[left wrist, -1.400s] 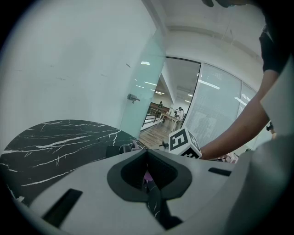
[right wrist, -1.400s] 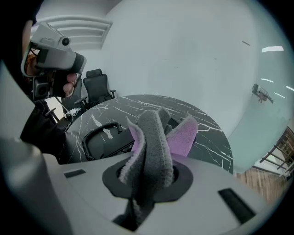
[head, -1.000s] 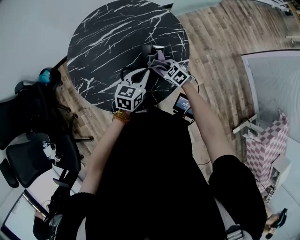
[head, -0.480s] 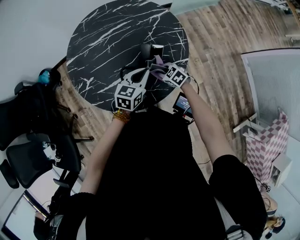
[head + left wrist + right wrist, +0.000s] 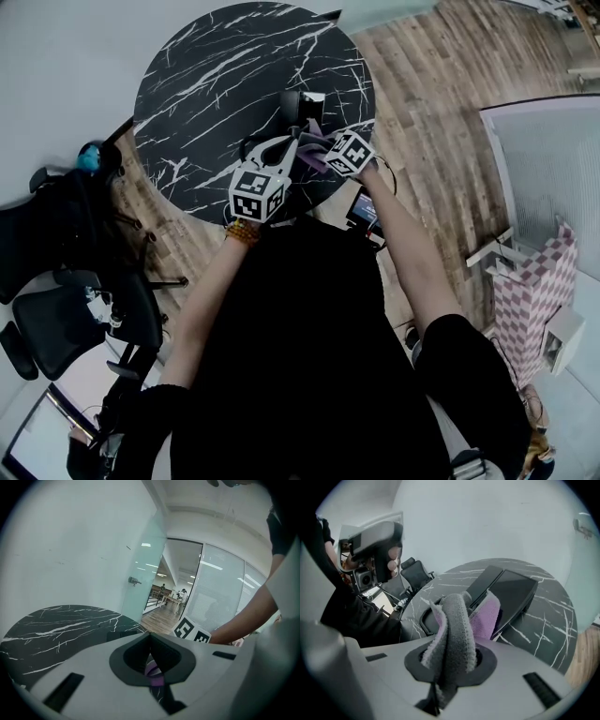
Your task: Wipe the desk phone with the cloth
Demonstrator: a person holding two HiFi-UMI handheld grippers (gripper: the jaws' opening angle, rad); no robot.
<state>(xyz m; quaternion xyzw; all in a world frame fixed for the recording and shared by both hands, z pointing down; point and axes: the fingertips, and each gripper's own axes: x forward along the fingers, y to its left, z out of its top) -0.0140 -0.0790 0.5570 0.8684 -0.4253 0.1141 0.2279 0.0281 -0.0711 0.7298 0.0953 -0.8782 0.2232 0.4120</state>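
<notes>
A black desk phone [image 5: 302, 105] stands on the round black marble table [image 5: 206, 84], near its front right side. In the right gripper view the phone [image 5: 506, 592] leans just ahead, its coiled cord [image 5: 425, 617] at its left. My right gripper [image 5: 449, 665] is shut on a grey and purple cloth [image 5: 457, 620], which drapes against the phone's near face. In the head view the cloth [image 5: 314, 155] lies between both grippers. My left gripper [image 5: 284, 148] hovers beside the phone with its jaws together [image 5: 151, 656]; a purple sliver shows low at their seam.
Black office chairs [image 5: 56, 319] crowd the floor left of the table. A small screen device [image 5: 364, 208] sits on the wooden floor under my right arm. A pink checkered box [image 5: 530, 291] stands far right. A glass partition [image 5: 145, 564] rises behind the table.
My right gripper has drawn the cloth down the phone toward the table's near edge. The left gripper has stayed in place.
</notes>
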